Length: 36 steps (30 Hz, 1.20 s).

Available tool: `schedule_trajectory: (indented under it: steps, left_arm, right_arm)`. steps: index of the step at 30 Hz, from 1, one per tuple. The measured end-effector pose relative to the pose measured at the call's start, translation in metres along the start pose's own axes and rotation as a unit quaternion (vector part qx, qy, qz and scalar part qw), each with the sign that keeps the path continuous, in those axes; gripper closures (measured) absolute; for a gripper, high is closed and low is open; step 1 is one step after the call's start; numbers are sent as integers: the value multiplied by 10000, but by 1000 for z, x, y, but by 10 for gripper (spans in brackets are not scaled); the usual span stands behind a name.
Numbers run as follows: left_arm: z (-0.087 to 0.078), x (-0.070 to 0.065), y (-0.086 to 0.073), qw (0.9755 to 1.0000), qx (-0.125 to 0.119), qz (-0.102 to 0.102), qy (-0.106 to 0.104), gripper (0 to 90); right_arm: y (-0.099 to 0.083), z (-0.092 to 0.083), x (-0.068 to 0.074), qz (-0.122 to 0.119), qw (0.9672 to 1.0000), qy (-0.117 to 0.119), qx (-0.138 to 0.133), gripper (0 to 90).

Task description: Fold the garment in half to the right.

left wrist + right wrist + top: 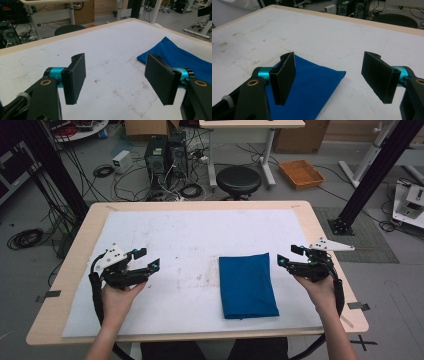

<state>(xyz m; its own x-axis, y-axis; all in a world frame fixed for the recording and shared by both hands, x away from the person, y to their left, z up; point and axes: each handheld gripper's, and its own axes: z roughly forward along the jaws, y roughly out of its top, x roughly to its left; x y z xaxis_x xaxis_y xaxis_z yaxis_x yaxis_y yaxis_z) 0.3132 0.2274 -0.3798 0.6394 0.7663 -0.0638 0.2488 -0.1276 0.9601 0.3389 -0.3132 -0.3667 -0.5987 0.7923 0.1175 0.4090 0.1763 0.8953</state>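
A folded blue cloth (247, 285) lies flat on the white mat (190, 240), right of the table's middle. My left gripper (148, 259) hovers over the left part of the mat, open, with nothing between its jaws; the left gripper view has the cloth (182, 58) off to its right, beyond the gripper (117, 78). My right gripper (290, 255) is just right of the cloth's far corner, open and holding nothing. In the right gripper view the cloth (312, 87) lies below and behind the left jaw of the gripper (332, 77), apart from both pads.
The wooden table (320, 227) frames the stained white mat. Behind the table stand a black round stool (238, 180), computer towers (165, 155) with loose cables, and an orange tray (301, 173) on the floor. Black frame posts (372, 175) rise at both sides.
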Motion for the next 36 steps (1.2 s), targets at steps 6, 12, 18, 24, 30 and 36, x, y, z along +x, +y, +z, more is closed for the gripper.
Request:
schedule_trajectory:
  steps: [6, 12, 18, 24, 30, 36]
  left_arm:
    - [0, -2, 0, 10000, 7, 20, -49, 335]
    - [1, -1, 0, 10000, 23, 2, -75, 335]
    - [2, -1, -1, 10000, 25, 8, -94, 335]
    - [3, -1, -1, 9999, 38, -1, -109, 335]
    - [4, -1, -2, 9999, 74, 21, -113, 335]
    - [5, -1, -3, 9999, 100, 24, -105, 335]
  right_arm:
    - [0, -1, 0, 1, 10000, 6, -14, 272]
    - [-1, 0, 0, 23, 10000, 17, 11, 271]
    - [-3, 1, -2, 42, 10000, 0, 40, 269]
    - [-5, 2, -4, 45, 9999, 10, 100, 269]
    - [-6, 2, -5, 70, 9999, 4, 107, 269]
    - [-6, 3, -7, 106, 9999, 34, 130, 264]
